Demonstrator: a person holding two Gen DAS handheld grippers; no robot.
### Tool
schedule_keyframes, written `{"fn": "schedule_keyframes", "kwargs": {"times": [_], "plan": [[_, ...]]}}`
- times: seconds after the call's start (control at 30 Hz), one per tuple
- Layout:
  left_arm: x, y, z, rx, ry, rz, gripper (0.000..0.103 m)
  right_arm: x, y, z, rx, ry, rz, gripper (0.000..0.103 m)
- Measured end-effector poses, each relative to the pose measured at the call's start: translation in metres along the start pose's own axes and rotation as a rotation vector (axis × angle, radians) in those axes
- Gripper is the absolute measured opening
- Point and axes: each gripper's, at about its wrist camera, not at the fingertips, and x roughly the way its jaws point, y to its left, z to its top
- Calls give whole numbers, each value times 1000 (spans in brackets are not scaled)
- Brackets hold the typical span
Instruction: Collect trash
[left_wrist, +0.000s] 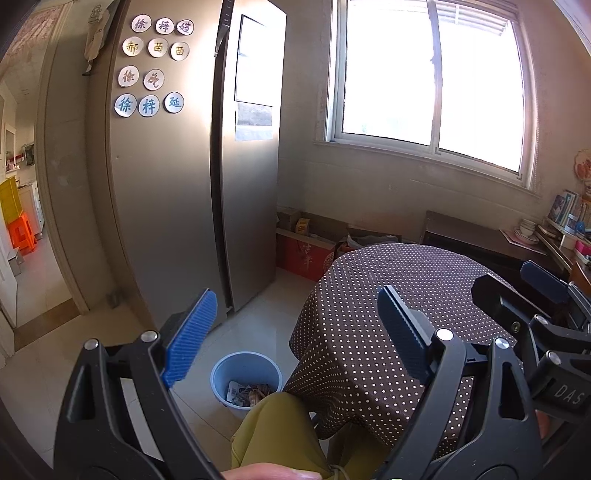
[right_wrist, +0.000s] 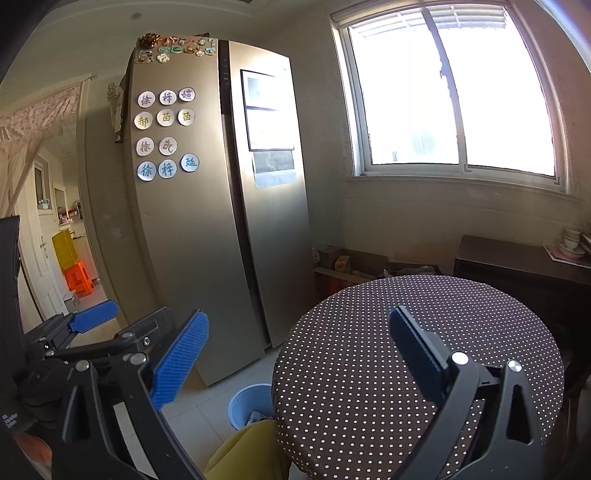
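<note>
A light blue bin (left_wrist: 245, 371) stands on the tiled floor beside the round table (left_wrist: 406, 280); crumpled wrappers (left_wrist: 248, 394) lie inside it. The bin also shows in the right wrist view (right_wrist: 248, 402), half hidden by the table (right_wrist: 417, 332). My left gripper (left_wrist: 295, 332) is open and empty, held above the bin and the table's left edge. My right gripper (right_wrist: 299, 358) is open and empty above the table's polka-dot cloth. No loose trash shows on the tabletop. Each gripper appears at the edge of the other's view.
A tall silver fridge (left_wrist: 177, 177) with round magnets stands left of the table. Cardboard boxes (left_wrist: 303, 243) sit under the window. A dark cabinet (left_wrist: 480, 240) with bowls and books is at the right. The person's olive-trousered leg (left_wrist: 273, 432) is by the bin. A doorway (left_wrist: 22, 236) opens left.
</note>
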Motion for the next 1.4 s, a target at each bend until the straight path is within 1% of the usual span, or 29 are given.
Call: {"fn": "schedule_keyframes", "kwargs": {"times": [0.3,0.5,1.13,1.3,1.4], "plan": [[3,2,-2,-1,15,-17,87,1,1,-4,9,6,-12,97],[2,-1,-3,0,11,-4,87,3,2,-4,6,13,-13,97],[6,2,-5,-8,24,-15,87,4,1,-5,8,20,-10,97],[9,2,-6,-15,40,-21,87,6,1,-7,9,29,-7,97],[9,2,-8,-14,39,-12,87,9,1,-9,-1,40,-7,97]]}}
